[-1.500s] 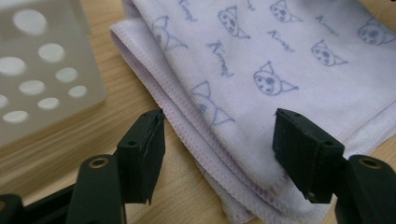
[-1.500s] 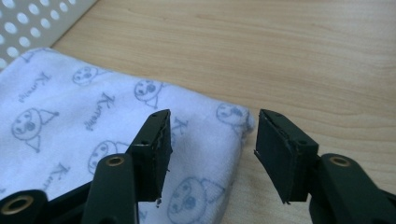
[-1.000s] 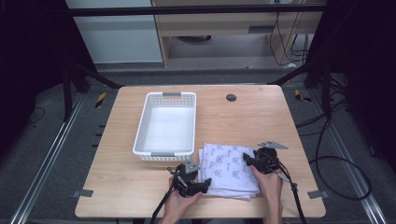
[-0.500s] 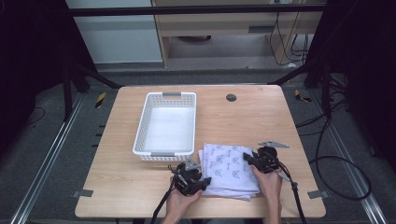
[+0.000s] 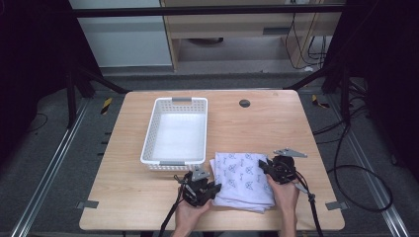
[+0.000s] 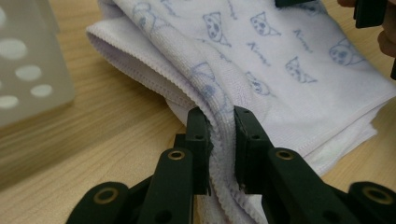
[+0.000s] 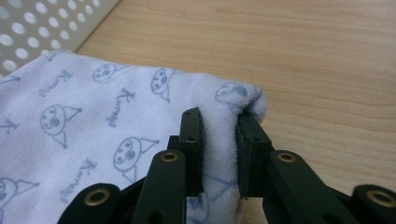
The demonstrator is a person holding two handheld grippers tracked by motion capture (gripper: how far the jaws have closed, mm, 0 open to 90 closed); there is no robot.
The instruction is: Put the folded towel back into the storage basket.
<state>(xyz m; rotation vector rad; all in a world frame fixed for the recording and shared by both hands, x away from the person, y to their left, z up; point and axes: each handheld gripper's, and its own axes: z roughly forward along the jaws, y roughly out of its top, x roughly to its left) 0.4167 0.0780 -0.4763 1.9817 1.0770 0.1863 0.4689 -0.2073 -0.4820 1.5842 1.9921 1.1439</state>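
A folded white towel [image 5: 244,177] printed with small blue faces lies on the wooden table [image 5: 123,197], just in front of a white basket. My left gripper [image 5: 213,189] sits at the towel's left edge. Its jaws have just been closing, and in the left gripper view they pinch the towel's [image 6: 261,60] hemmed edge between the pads; my left gripper [image 6: 223,140] is shut on it. At the towel's right edge my right gripper [image 5: 263,168] has also just been closing. In the right gripper view my right gripper [image 7: 219,149] squeezes a bunched fold of the towel [image 7: 84,121].
The perforated white plastic basket [image 5: 148,148] stands at the table's middle left, its near wall close behind the towel. A round dark grommet [image 5: 244,103] sits near the far edge. Cables trail from both grippers over the front edge.
Both grippers' jaws have closed onto the towel's edges. The hands and the towel have stayed in place.
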